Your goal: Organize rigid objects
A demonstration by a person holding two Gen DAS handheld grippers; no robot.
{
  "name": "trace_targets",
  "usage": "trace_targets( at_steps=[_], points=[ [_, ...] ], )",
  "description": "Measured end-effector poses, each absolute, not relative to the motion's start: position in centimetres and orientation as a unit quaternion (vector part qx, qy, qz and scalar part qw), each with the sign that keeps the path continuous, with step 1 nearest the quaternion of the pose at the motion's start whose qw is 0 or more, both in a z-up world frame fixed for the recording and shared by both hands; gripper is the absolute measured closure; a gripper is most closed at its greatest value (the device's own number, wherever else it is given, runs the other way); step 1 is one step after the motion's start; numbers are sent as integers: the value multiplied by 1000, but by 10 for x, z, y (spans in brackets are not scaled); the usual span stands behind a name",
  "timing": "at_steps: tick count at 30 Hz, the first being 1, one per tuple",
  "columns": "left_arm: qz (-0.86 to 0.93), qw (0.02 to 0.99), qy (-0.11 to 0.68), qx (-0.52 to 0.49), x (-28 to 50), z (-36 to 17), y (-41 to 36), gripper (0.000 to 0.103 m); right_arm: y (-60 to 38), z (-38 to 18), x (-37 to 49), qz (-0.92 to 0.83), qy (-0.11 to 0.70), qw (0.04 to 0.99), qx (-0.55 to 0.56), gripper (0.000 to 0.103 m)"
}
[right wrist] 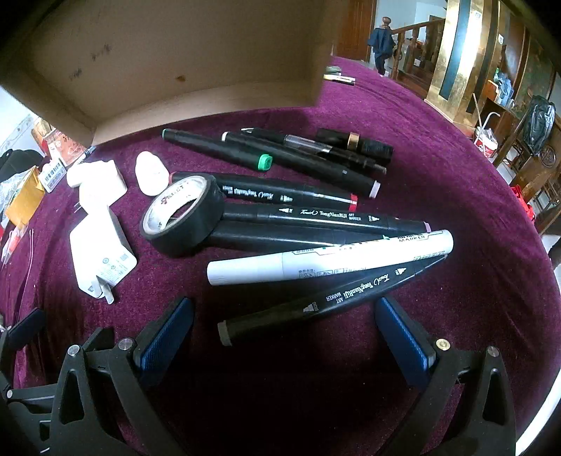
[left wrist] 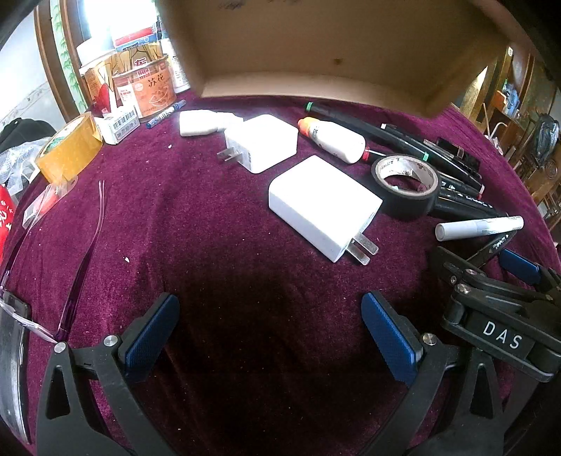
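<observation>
Hovering over maroon surface (left wrist: 175,217), both empty: left tool (left wrist: 270,333) spread apart, white charger (left wrist: 322,207) at 12 o'clock; right tool (right wrist: 284,336) spread wide, black art marker (right wrist: 326,298) lying between tips, white marker (right wrist: 329,259) just beyond.

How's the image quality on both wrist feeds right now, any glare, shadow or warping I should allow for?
Left wrist: the window is blown out, a dark shadow lies on the cloth between the fingers, edges bow. Right wrist: glare washes out print on the white marker, the box curves with fisheye; both sharp.
</observation>
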State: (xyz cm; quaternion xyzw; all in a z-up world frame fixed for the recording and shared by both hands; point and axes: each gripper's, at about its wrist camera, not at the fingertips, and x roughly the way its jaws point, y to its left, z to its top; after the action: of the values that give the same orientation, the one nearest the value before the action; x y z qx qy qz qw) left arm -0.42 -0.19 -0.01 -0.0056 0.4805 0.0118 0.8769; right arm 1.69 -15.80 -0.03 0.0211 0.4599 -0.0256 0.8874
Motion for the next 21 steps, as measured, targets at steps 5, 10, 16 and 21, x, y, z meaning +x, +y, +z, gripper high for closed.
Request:
trace_targets(
  at_steps=[5,10,16,21],
  points=[
    [12,877,481,-5,-4,0,-2,0,-158,0,17,-26,460,887,21,2],
    [12,877,481,-6,-4,0,-2,0,-159,-1,17,-25,459,888,21,1],
    [11,876,483,-6,-4,0,-2,0,-160,0,15,-25,459,888,22,2],
    [11,876,483,-6,-4,0,-2,0,-161,0,14,-25,459,888,22,2]
  ],
)
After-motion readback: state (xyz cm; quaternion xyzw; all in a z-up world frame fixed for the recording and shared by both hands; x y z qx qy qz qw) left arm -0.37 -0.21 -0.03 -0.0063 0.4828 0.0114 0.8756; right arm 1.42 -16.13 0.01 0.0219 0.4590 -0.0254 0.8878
